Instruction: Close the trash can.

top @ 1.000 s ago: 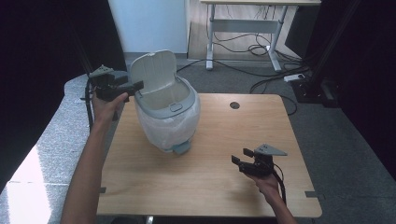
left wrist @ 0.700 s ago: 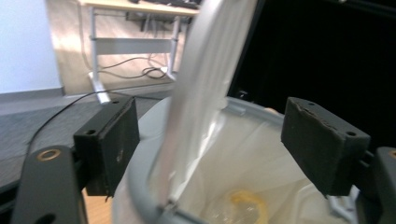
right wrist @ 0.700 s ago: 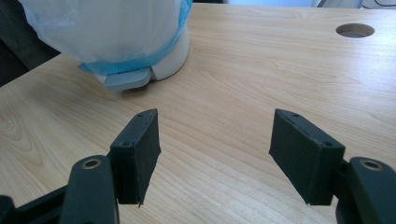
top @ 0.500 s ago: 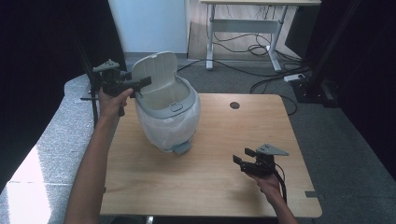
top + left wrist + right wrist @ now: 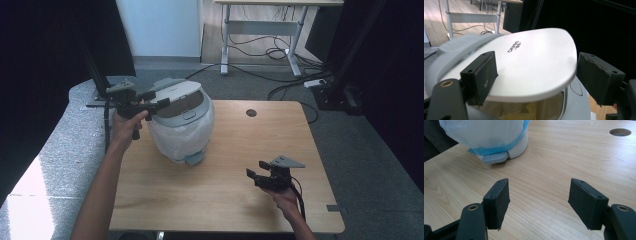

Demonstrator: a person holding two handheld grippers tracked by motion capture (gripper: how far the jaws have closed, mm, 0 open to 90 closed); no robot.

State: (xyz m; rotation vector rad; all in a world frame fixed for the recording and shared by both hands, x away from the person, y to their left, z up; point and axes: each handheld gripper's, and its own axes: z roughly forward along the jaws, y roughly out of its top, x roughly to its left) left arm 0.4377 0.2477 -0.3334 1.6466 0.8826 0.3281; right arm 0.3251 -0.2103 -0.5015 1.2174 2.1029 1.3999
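A white pedal bin (image 5: 182, 132) lined with a clear plastic bag stands on the left half of the wooden table (image 5: 230, 205). Its grey-white lid (image 5: 175, 92) hangs tilted, almost down on the rim. My left gripper (image 5: 157, 101) reaches in from the left at the lid's edge. In the left gripper view the lid (image 5: 531, 65) lies between the wide-apart jaws of my left gripper (image 5: 539, 72), one pad (image 5: 480, 75) resting against its top, the other clear of its edge. My right gripper (image 5: 252, 176) hovers open over the front right of the table, nothing between its pads (image 5: 539, 200).
The bin's grey foot pedal (image 5: 495, 158) sticks out toward the table's front. A round cable hole (image 5: 251, 113) sits near the far edge. A grey mat (image 5: 55, 150) lies left of the table. Cables and a desk frame (image 5: 260, 45) stand on the floor behind.
The bin's lid has swung from upright down to nearly closed. My left gripper moved right and slightly down with it. The right gripper stayed put.
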